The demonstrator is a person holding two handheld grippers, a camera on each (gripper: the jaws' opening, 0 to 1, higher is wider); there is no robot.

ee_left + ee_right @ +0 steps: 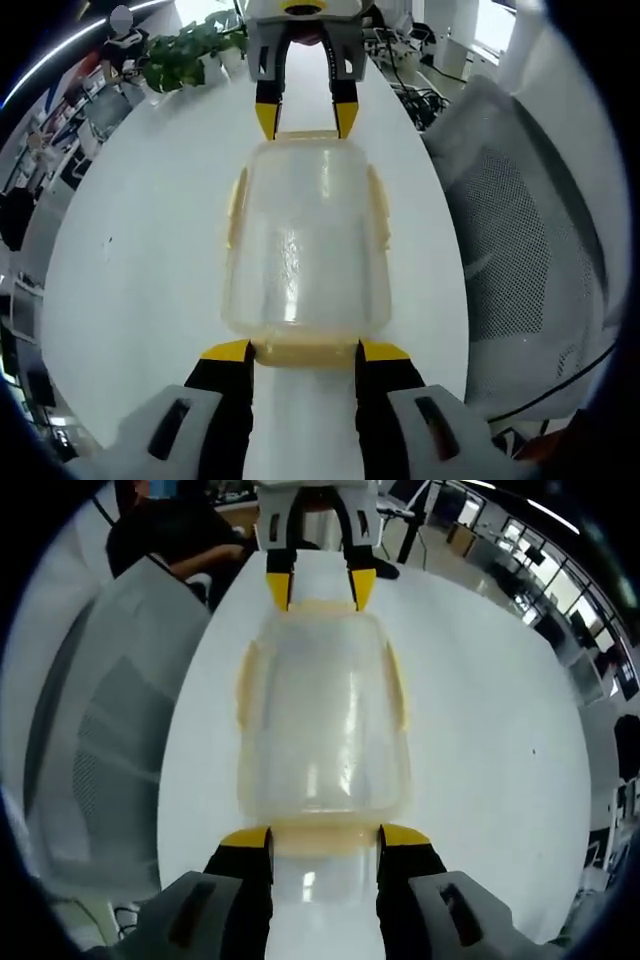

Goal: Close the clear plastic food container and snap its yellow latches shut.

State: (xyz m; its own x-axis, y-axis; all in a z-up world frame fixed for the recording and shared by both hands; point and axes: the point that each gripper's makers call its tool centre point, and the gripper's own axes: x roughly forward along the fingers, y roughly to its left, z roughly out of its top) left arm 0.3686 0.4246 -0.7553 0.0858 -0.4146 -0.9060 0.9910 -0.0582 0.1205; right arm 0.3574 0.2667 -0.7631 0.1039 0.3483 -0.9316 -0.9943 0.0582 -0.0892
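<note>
A white bench (pixel 150 260) runs through an open office. In the left gripper view, a grey mesh chair (pixel 530 260) stands right of it and a leafy green plant (pixel 185 55) sits at its far left end. Ceiling light strips (pixel 555 515) (long, bright) glow at the right gripper view's far right, over distant desks.

left claw (pixel 305 352): jaws spread, level | right claw (pixel 325 838): jaws spread, facing left claw
</note>
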